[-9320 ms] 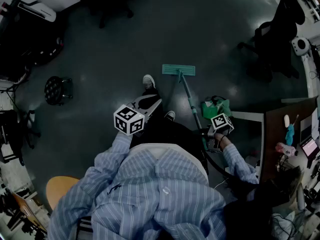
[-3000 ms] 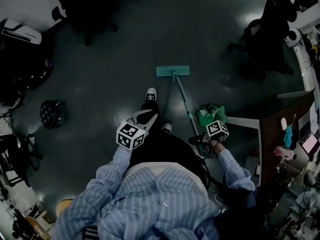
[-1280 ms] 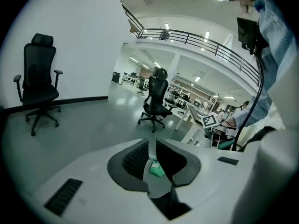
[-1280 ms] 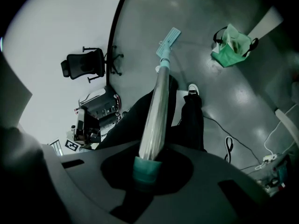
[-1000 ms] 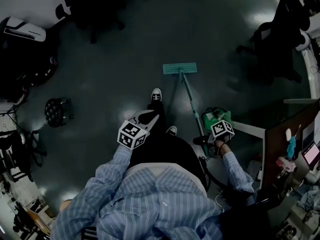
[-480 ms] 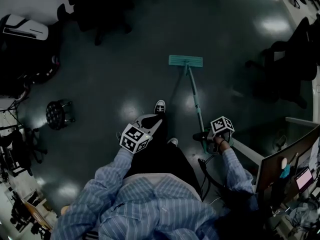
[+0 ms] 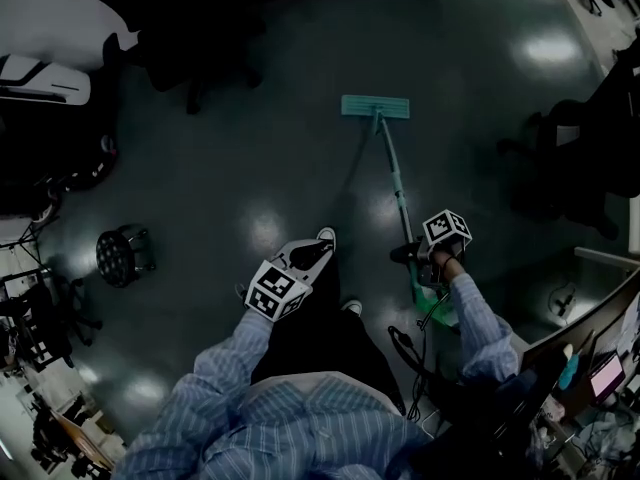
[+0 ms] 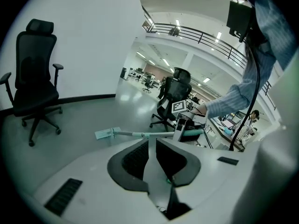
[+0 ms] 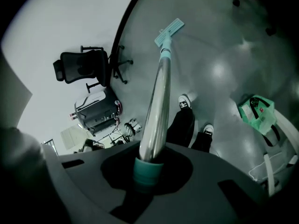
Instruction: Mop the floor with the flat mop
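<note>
The flat mop's teal head (image 7: pixel 375 106) lies flat on the dark floor, ahead of the person's shoes. Its handle (image 7: pixel 396 186) slants back to my right gripper (image 7: pixel 428 260), which is shut on the teal grip end. In the right gripper view the metal handle (image 9: pixel 158 97) runs from between the jaws out to the mop head (image 9: pixel 169 31). My left gripper (image 7: pixel 308 258) hangs shut and holds nothing, above the shoes and left of the handle. The left gripper view shows the mop head (image 8: pixel 106 133) and the right gripper (image 8: pixel 183 120) beyond its closed jaws.
Black office chairs stand at the far left (image 7: pixel 170 13) and at the right (image 7: pixel 575 163). A small round stool (image 7: pixel 125 255) is on the left. A green bag (image 9: pixel 257 111) sits by a desk near the person's right side. Cables (image 7: pixel 405 343) trail by the feet.
The person has stepped forward and the mop head has slid farther out across the floor. The green bag now lies back under the right arm. Both grippers stay as they were.
</note>
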`<state>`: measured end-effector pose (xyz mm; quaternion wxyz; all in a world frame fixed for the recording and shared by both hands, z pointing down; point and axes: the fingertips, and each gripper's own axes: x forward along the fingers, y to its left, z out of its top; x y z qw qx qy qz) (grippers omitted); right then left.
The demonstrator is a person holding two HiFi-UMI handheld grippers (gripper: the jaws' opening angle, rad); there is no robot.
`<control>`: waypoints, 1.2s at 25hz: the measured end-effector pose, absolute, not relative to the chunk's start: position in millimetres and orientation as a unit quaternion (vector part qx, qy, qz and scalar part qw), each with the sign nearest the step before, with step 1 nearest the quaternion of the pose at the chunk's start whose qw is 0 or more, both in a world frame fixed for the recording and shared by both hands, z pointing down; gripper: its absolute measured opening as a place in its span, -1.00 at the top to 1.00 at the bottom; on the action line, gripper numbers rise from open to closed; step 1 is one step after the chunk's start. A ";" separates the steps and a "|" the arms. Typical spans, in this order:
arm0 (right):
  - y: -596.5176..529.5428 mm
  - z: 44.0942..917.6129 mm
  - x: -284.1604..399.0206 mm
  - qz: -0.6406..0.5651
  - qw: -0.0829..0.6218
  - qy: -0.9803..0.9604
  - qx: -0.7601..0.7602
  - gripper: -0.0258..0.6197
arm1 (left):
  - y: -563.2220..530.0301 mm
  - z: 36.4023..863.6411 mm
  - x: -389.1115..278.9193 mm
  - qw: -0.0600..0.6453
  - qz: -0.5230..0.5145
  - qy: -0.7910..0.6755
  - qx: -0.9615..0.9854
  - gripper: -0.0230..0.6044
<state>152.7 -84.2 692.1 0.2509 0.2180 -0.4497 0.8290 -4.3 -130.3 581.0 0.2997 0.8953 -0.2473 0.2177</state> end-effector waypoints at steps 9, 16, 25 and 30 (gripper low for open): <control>-241.6 717.3 142.2 0.822 0.221 -0.460 0.252 0.79 | -184.7 601.8 -47.8 0.332 0.219 -0.282 0.873 0.77; -345.2 736.5 137.3 0.812 0.220 -0.462 0.281 0.80 | -210.8 613.9 -66.9 0.341 0.221 -0.291 0.866 0.77; -435.6 738.0 130.3 0.809 0.190 -0.459 0.315 0.80 | -220.3 626.1 -74.0 0.363 0.211 -0.308 0.854 0.77; -450.4 742.5 133.6 0.817 0.163 -0.442 0.332 0.82 | -208.0 631.4 -68.6 0.380 0.211 -0.300 0.849 0.77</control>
